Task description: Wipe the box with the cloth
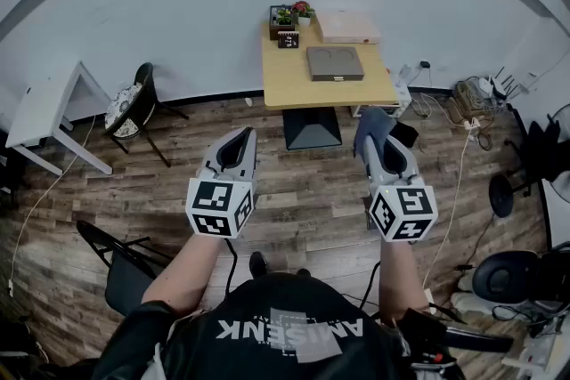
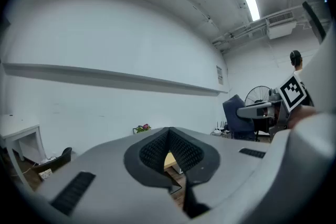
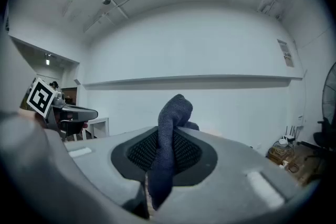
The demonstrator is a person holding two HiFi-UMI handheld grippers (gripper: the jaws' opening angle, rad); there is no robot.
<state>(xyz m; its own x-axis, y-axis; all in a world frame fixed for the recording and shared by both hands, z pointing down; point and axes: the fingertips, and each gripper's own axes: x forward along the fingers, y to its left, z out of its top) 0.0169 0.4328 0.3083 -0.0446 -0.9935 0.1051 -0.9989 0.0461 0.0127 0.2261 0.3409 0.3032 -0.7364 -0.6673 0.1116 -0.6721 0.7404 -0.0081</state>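
Note:
A flat grey-brown box (image 1: 335, 63) lies on a small wooden table (image 1: 294, 84) against the far wall, well ahead of both grippers. I hold both grippers up over the wooden floor, short of the table. A dark blue cloth (image 1: 374, 125) is pinched in my right gripper (image 1: 378, 136), which is shut on it; in the right gripper view the cloth (image 3: 169, 123) stands up between the jaws of the right gripper (image 3: 172, 136). My left gripper (image 1: 237, 141) is shut and holds nothing. In the left gripper view a sliver of the table (image 2: 169, 161) shows behind the left gripper (image 2: 169, 132).
On the table's back edge stand a pale flat box (image 1: 347, 27) and small potted plants (image 1: 290, 15). A black chair (image 1: 138, 107) and a white desk (image 1: 40, 113) are at the left. Cables (image 1: 463, 102) and office chairs (image 1: 512, 276) crowd the right side.

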